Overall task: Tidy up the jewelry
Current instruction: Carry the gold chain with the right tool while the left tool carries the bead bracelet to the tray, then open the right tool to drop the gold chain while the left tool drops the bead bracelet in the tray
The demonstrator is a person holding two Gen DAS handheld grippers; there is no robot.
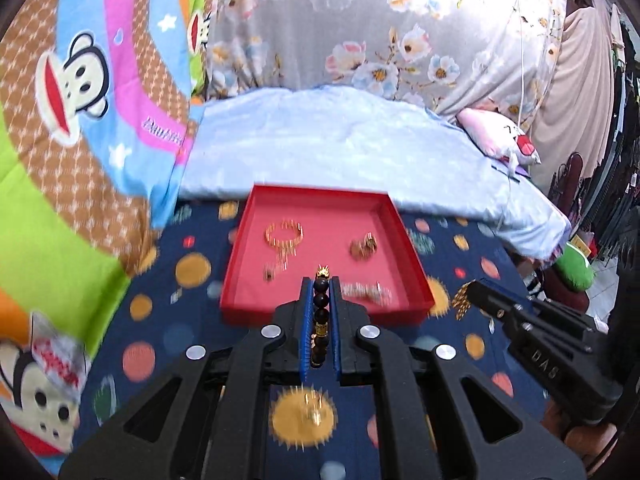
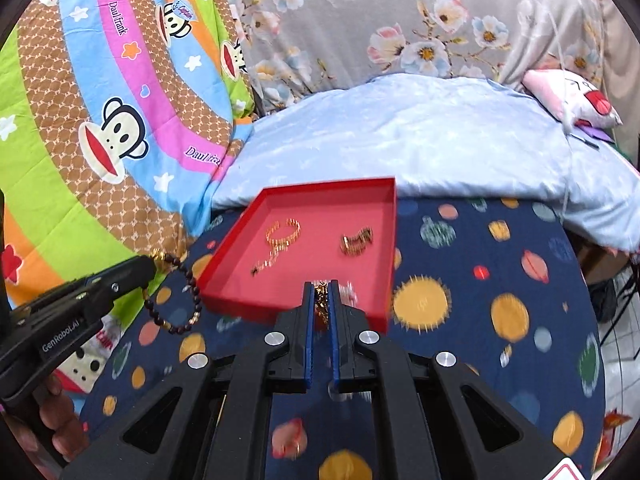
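A red tray lies on the dark spotted bedsheet. In it lie a gold bracelet, a gold ring cluster and a silver piece. My left gripper is shut on a dark bead bracelet, held above the tray's near edge; in the right wrist view this bracelet hangs from the left gripper. My right gripper is shut on a gold chain; in the left wrist view the right gripper holds the chain beside the tray.
A colourful cartoon quilt is piled at the left. A pale blue pillow lies behind the tray. A pink plush toy sits at the back right. A flowered grey curtain hangs behind.
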